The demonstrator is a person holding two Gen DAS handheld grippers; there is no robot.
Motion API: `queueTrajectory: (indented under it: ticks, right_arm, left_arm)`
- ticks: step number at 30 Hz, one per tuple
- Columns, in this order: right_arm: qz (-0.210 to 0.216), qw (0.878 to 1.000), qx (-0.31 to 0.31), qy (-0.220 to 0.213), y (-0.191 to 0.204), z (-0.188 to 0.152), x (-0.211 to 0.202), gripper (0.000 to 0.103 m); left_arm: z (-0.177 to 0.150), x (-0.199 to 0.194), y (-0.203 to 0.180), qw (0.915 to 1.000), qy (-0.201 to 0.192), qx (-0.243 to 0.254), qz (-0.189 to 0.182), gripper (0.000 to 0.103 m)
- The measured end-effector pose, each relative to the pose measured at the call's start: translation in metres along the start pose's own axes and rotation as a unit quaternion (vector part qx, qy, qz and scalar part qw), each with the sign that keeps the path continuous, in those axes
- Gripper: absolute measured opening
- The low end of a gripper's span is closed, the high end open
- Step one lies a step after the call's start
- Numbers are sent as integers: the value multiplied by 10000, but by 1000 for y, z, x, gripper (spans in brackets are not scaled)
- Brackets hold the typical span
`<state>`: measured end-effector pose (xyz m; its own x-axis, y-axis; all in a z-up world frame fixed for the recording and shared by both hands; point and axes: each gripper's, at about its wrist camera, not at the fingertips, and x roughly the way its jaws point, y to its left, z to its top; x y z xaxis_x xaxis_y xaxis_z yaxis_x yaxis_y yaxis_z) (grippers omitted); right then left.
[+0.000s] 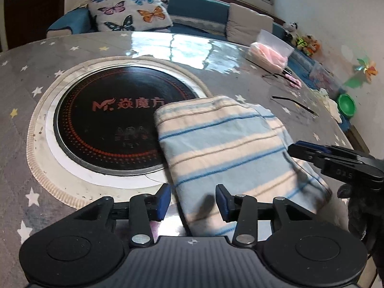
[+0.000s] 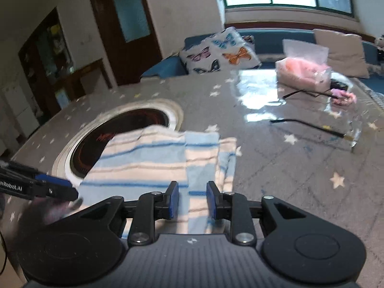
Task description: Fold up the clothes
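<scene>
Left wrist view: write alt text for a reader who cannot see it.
A folded striped cloth in pale blue and cream lies on a star-patterned table, one corner overlapping a round black cooktop. The left gripper is open just over the cloth's near edge, and the right gripper reaches in from the right.

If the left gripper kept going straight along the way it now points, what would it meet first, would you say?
Most likely the folded blue-and-cream striped cloth, lying right beyond the open left gripper on the star-patterned grey table; depth is hard to judge here.
</scene>
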<state>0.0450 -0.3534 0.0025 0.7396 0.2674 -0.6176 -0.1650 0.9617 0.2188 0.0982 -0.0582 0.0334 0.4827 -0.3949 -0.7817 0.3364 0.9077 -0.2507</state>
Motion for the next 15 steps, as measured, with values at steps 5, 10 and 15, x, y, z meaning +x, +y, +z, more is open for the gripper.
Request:
queueTrajectory:
  ticks: [5,10,15]
  right_arm:
    - [-171,9990,410,84,-15,-2,9,40]
    - [-79,9978,653,130,-21,-5,15,41]
    - [-44,9969,774,108,-21,-7,14,34]
  left_arm:
    - [3,6,3,9998,11,-164,68,50]
    - [4,12,4,9996,63,-247,88,50]
    - [3,17,4,9996,85,-282,26,48]
